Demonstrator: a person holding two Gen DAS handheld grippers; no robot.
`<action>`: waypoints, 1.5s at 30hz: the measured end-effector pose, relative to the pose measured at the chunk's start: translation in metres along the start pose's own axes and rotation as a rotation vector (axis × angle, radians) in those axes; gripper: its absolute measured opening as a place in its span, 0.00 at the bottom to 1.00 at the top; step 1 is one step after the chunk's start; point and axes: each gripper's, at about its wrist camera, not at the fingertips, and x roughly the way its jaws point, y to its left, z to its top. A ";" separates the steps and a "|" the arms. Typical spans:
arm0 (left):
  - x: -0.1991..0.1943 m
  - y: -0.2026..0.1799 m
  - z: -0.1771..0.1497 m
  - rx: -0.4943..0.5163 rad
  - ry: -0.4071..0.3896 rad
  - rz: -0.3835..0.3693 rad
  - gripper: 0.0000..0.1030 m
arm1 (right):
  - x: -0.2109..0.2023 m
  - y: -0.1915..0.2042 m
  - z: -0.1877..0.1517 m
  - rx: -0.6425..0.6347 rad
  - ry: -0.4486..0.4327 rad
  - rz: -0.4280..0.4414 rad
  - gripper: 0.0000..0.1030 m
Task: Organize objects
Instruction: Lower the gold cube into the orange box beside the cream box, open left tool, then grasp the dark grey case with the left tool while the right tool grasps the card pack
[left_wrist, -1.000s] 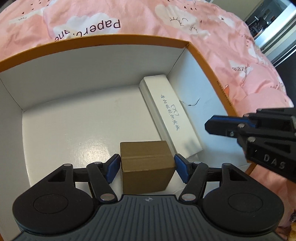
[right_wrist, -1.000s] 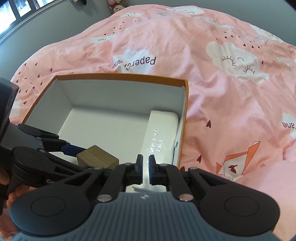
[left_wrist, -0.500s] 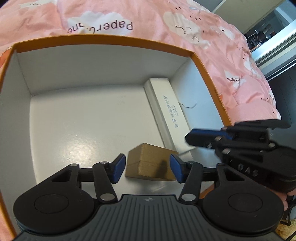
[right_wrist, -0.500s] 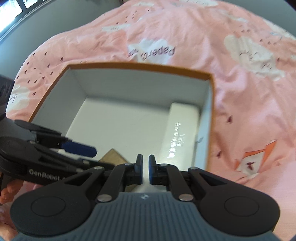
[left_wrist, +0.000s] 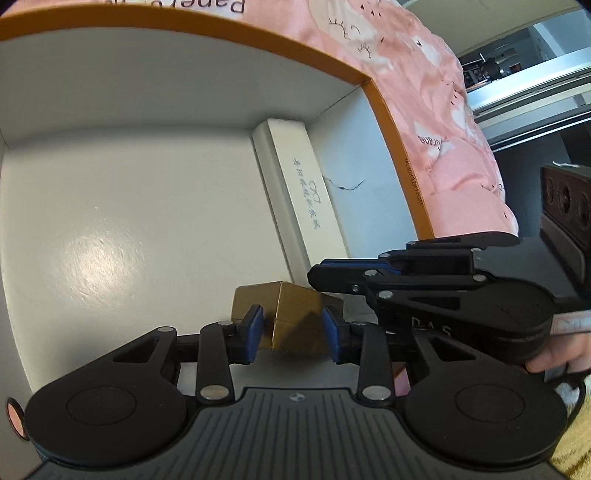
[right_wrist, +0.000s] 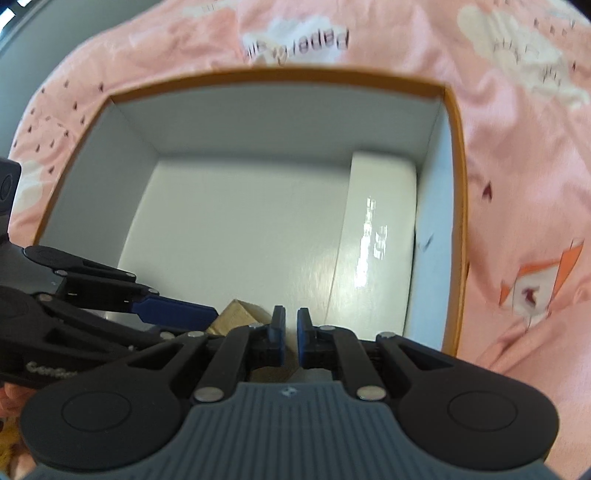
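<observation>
A small brown cardboard box (left_wrist: 291, 317) lies on the floor of a large orange-rimmed box (left_wrist: 373, 88) with a white inside, near its front right. My left gripper (left_wrist: 293, 330) is open; its blue pads stand either side of the brown box without gripping it. A long white box (left_wrist: 306, 199) lies along the right wall. My right gripper (right_wrist: 290, 332) is shut and empty, hovering over the brown box (right_wrist: 236, 314), and it shows from the side in the left wrist view (left_wrist: 332, 271). The white box (right_wrist: 380, 240) and the orange rim (right_wrist: 456, 155) also show in the right wrist view.
The big box rests on a pink cloud-print bedspread (right_wrist: 517, 122). The left part of the box floor (left_wrist: 110, 221) is bare. A dark cabinet (left_wrist: 569, 206) and a doorway lie beyond the bed at the right.
My left gripper has let go of the brown box, which now lies tilted on the box floor. The right gripper has moved in over the brown box.
</observation>
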 end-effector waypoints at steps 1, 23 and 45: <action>0.000 0.000 0.000 0.001 0.001 0.002 0.38 | 0.001 0.000 0.000 -0.009 0.014 -0.008 0.07; 0.040 -0.006 -0.002 -0.235 0.024 -0.110 0.27 | -0.022 -0.001 -0.011 -0.120 -0.047 -0.202 0.05; -0.037 -0.069 -0.052 0.048 -0.371 0.079 0.34 | -0.086 0.014 -0.050 -0.075 -0.330 -0.217 0.22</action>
